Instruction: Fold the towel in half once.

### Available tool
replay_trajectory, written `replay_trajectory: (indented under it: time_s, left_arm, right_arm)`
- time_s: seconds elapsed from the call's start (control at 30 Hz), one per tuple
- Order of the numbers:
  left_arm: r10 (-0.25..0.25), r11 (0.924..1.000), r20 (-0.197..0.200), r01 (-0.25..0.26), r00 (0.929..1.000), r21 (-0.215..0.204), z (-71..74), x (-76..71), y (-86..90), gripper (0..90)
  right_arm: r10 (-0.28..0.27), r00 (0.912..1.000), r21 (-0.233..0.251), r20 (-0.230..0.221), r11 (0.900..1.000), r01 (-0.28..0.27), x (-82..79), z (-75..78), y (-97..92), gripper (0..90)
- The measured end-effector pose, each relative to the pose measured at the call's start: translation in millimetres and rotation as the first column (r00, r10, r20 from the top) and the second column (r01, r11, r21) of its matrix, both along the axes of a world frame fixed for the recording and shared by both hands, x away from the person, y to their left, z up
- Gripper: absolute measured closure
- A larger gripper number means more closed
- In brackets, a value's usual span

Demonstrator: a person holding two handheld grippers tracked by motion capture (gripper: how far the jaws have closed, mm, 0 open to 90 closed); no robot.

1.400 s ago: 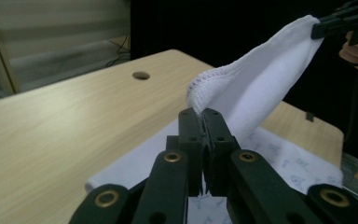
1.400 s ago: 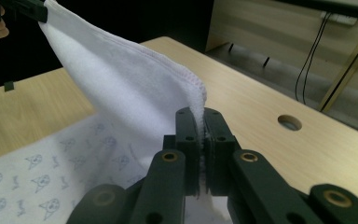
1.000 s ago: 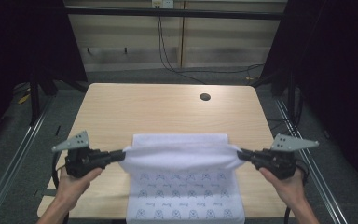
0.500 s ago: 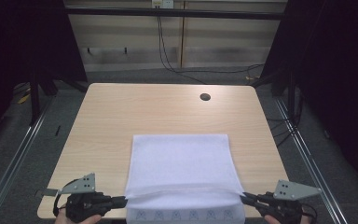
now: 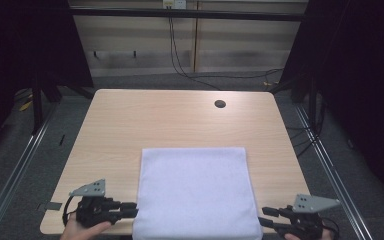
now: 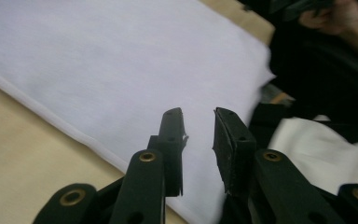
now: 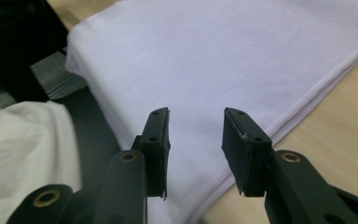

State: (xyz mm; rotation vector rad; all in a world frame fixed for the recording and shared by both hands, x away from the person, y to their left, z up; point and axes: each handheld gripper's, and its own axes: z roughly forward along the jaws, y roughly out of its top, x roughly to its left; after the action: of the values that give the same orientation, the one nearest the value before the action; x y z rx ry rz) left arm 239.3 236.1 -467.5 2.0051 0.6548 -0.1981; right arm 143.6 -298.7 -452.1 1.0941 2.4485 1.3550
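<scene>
High view: both grippers, left gripper (image 5: 130, 209) and right gripper (image 5: 264, 216), spread apart beside the folded white cloth (image 5: 195, 192).

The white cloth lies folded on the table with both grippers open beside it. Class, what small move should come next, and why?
Probably draw both grippers back off the white cloth. It lies flat, folded on the table, near edge overhanging. The left gripper and right gripper sit open at its near corners, holding nothing, so this fold looks finished.
</scene>
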Motion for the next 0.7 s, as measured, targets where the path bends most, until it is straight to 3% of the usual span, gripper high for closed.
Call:
replay_trajectory:
  time_s: [0.07, 0.13, 0.2, 0.3, 0.37, 0.43, 0.5, 0.53, 0.57, 0.63, 0.7]
  left_arm:
    - [0.021, 0.9997, -0.023, -0.02, 0.9995, 0.01, -5.1, 17.4, -6.5, 72.8]
    - [0.023, 0.9984, -0.017, -0.022, 0.9996, 0.051, -7.9, 38.2, -14.1, 73.0]
    - [0.051, 0.9978, -0.027, -0.049, 0.9984, 0.044, -12.4, 57.5, -21.9, 74.0]
    - [0.056, 0.9916, -0.002, -0.055, 0.9984, 0.117, -18.3, 74.9, -32.5, 74.6]
    - [0.086, 0.9902, 0.0, -0.085, 0.9963, 0.111, -23.6, 85.2, -36.3, 75.4]
    - [0.094, 0.9827, 0.033, -0.098, 0.995, 0.157, -24.9, 89.2, -41.2, 75.3]
    - [0.091, 0.9799, 0.027, -0.095, 0.9954, 0.175, -28.9, 91.2, -43.1, 75.9]
    - [0.08, 0.9746, 0.032, -0.085, 0.9963, 0.207, -32.3, 91.1, -44.7, 76.2]
    - [0.079, 0.9766, 0.047, -0.087, 0.9958, 0.197, -34.9, 89.5, -44.2, 77.1]
    - [0.08, 0.9789, 0.028, -0.084, 0.9964, 0.186, -35.6, 90.0, -42.2, 77.2]
    - [0.078, 0.9802, 0.023, -0.081, 0.9967, 0.181, -35.9, 88.8, -41.8, 77.7]
  right_arm:
    - [-0.003, 1.0, -0.01, 0.004, 0.9999, 0.003, 14.5, -2.4, 4.2, 62.2]
    - [0.002, 1.0, -0.043, 0.001, 0.9991, -0.002, 33.7, -5.3, 10.7, 63.1]
    - [0.007, 1.0, -0.058, -0.006, 0.9983, -0.008, 51.8, -8.1, 15.4, 63.7]
    - [-0.003, 0.9999, -0.084, -0.012, 0.9964, 0.002, 82.3, -14.1, 23.1, 65.0]
    - [-0.018, 0.9998, -0.123, -0.005, 0.9922, 0.017, 99.1, -18.8, 27.3, 65.8]
    - [-0.031, 0.9994, -0.13, -0.012, 0.991, 0.03, 117.2, -25.4, 30.6, 67.1]
    - [-0.042, 0.9991, -0.158, -0.011, 0.9866, 0.04, 128.7, -30.2, 34.0, 67.4]
    - [-0.048, 0.9987, -0.171, -0.018, 0.9843, 0.045, 134.4, -33.3, 35.6, 68.0]
    - [-0.053, 0.9983, -0.187, -0.025, 0.9811, 0.048, 137.4, -35.7, 36.6, 68.0]
    - [-0.05, 0.9977, -0.222, -0.045, 0.9743, 0.039, 139.9, -42.5, 37.5, 68.0]
    - [-0.059, 0.9968, -0.205, -0.055, 0.9777, 0.046, 137.2, -43.4, 34.6, 68.0]
